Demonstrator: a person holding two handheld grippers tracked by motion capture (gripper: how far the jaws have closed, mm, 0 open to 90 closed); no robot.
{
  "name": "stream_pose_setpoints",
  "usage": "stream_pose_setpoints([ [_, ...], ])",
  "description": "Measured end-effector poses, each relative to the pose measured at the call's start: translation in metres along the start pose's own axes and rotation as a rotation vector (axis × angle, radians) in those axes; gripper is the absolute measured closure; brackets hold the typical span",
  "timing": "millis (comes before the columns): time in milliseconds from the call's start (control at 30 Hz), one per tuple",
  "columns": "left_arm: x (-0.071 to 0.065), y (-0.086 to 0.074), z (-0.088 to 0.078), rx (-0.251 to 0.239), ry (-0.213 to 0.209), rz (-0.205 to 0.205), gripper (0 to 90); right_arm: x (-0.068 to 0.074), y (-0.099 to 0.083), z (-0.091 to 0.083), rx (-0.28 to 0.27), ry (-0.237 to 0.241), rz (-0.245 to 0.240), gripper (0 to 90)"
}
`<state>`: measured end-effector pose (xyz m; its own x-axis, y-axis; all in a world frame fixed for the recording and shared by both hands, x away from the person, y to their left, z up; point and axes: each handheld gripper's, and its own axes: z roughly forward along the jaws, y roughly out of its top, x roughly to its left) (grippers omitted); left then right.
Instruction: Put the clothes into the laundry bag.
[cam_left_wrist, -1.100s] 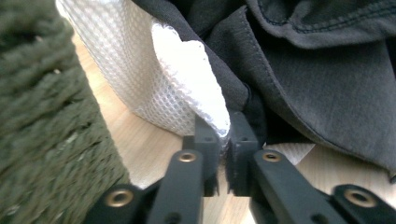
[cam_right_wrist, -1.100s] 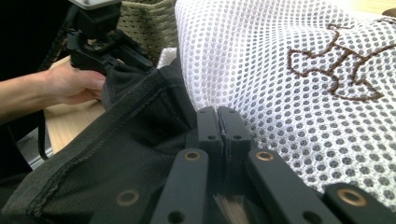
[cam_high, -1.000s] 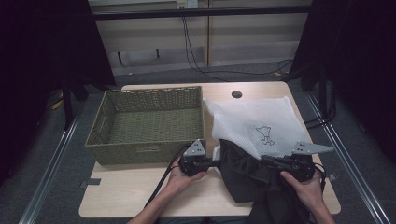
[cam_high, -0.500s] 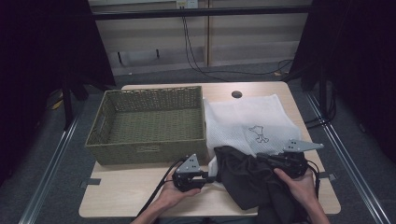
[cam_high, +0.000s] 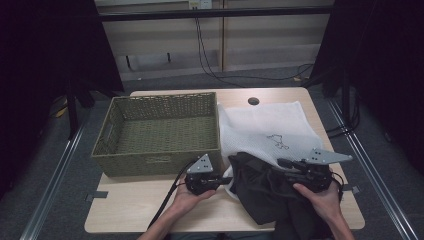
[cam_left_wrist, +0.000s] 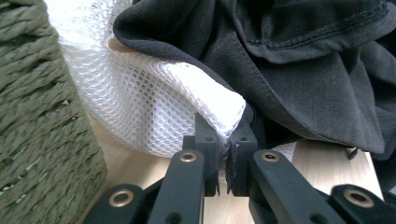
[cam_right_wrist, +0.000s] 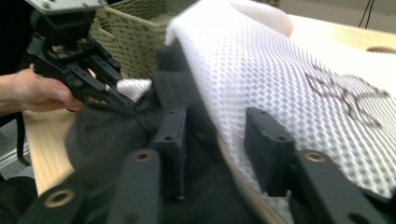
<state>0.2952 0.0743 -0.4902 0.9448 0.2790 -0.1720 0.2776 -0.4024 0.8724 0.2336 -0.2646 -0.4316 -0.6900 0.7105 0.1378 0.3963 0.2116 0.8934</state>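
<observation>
Our left gripper (cam_left_wrist: 224, 175) pinches the white mesh laundry bag's (cam_high: 265, 125) hem, holding its mouth beside the green woven basket (cam_high: 160, 132). Our right gripper (cam_right_wrist: 219, 154), jaws just parted and gripping nothing, straddles the bag's edge above the crumpled black garment (cam_high: 267, 192) at the table's near edge. We judge stuffing is underway; next, regrip the garment and push it inside.
</observation>
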Motion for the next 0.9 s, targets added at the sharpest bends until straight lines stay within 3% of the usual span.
stream_pose_setpoints([
  [133, 0.0, -0.001, 0.001, -0.006, -0.003, 0.001, 86.1, 0.013, 0.008, -0.001, -0.03, 0.04, -0.026, 46.1],
  [167, 0.0, -0.001, 0.001, -0.008, -0.004, 0.001, 86.1, 0.018, 0.01, -0.002, -0.04, 0.036, -0.042, 46.3],
  [233, 0.0, -0.001, 0.001, -0.009, -0.005, -0.001, 86.1, 0.026, 0.012, 0.0, -0.035, 0.072, -0.062, 46.5],
  [367, -0.001, 0.0, 0.001, -0.014, -0.002, 0.002, 86.1, 0.036, 0.01, 0.012, 0.03, 0.131, -0.079, 51.8],
  [433, -0.002, 0.0, 0.001, -0.021, -0.004, 0.0, 86.1, 0.038, 0.005, 0.022, 0.063, 0.136, -0.072, 46.6],
  [467, -0.003, 0.0, 0.0, -0.024, -0.009, -0.002, 86.1, 0.037, 0.001, 0.027, 0.079, 0.13, -0.074, 40.3],
  [500, -0.003, 0.0, 0.0, -0.024, -0.009, -0.002, 86.1, 0.037, 0.001, 0.027, 0.079, 0.13, -0.074, 40.3],
  [567, -0.004, 0.001, 0.0, -0.023, -0.009, 0.002, 86.0, 0.04, -0.006, 0.045, 0.145, 0.111, -0.085, 25.1],
  [700, -0.009, 0.006, 0.0, -0.037, -0.025, 0.004, 86.1, 0.041, -0.01, 0.056, 0.192, 0.086, -0.12, 18.3],
  [867, -0.012, 0.007, 0.0, -0.04, -0.027, 0.007, 86.4, 0.04, -0.018, 0.07, 0.244, 0.05, -0.148, 17.0],
  [900, -0.013, 0.008, -0.001, -0.05, -0.043, 0.011, 86.5, 0.038, -0.02, 0.073, 0.255, 0.046, -0.146, 17.6],
])
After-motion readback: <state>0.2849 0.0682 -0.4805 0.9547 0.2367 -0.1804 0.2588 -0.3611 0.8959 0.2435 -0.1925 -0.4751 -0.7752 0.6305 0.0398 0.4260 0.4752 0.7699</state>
